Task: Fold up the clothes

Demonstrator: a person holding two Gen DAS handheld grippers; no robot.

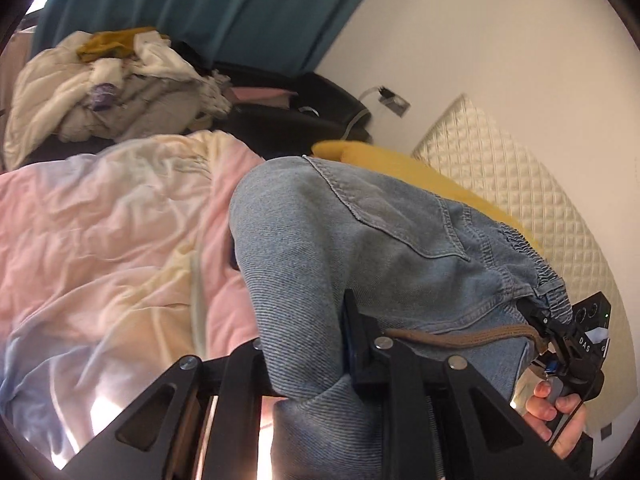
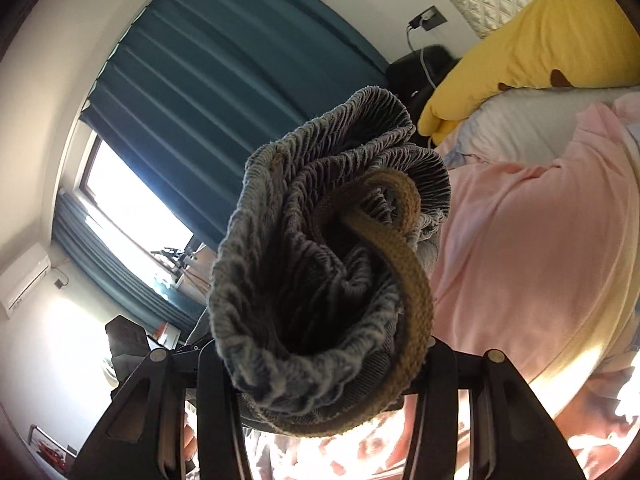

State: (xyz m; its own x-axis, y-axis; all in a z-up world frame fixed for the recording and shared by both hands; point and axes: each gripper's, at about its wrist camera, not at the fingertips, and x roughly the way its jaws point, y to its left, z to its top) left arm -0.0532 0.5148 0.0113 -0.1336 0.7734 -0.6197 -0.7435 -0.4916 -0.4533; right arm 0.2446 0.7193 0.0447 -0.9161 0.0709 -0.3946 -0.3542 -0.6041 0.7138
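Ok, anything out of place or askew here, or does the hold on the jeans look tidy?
Not tidy. The jeans hang bunched between both grippers: the right gripper clamps a crumpled wad of waistband with the brown drawstring looped loose across it. The left gripper grips a fold of denim. Nothing looks damaged.

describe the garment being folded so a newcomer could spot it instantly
Start at the bed with the pink duvet. Held above it between both tongs, the left tongs and the right tongs, are the blue denim jeans. Only they have an elastic waistband and a brown drawstring; the pile of clothes behind is pale.
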